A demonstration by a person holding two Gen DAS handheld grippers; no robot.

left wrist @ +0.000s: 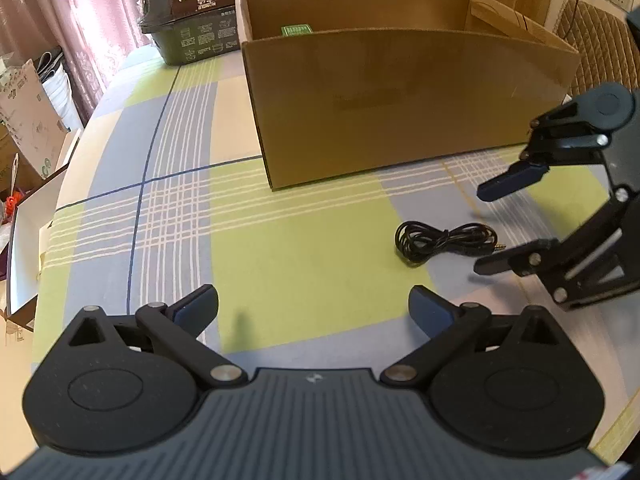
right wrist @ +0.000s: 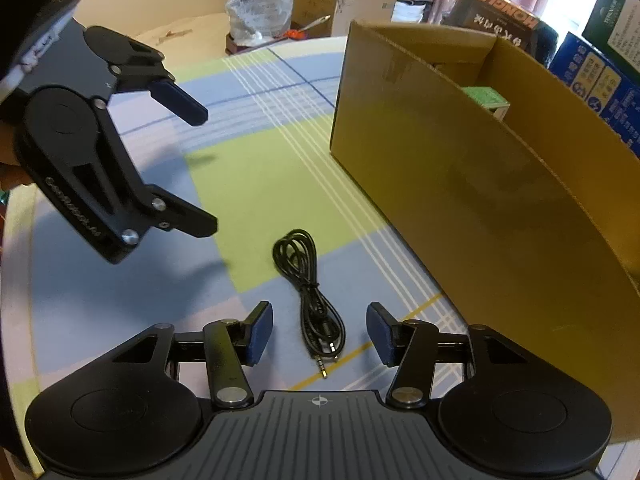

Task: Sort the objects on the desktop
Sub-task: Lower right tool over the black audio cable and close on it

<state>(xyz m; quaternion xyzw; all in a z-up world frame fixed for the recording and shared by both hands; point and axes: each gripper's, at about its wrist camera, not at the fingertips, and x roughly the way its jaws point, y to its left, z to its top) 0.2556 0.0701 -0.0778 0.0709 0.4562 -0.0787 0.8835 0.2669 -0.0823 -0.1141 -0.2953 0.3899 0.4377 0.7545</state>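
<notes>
A coiled black audio cable (left wrist: 442,241) (right wrist: 310,296) lies on the checked tablecloth in front of an open cardboard box (left wrist: 400,112) (right wrist: 480,200). A small green box (left wrist: 295,30) (right wrist: 486,98) sits inside the cardboard box. My right gripper (right wrist: 320,330) (left wrist: 482,229) is open, low over the cloth, with the cable's plug end between its fingers and untouched. My left gripper (left wrist: 314,306) (right wrist: 210,172) is open and holds nothing, hovering to the left of the cable.
Printed cartons (left wrist: 196,12) (right wrist: 504,16) stand behind and beside the cardboard box. Off the table's left edge are a white box (left wrist: 28,248), bags (right wrist: 260,8) and a cardboard carton. A chair (left wrist: 596,48) stands at the far right.
</notes>
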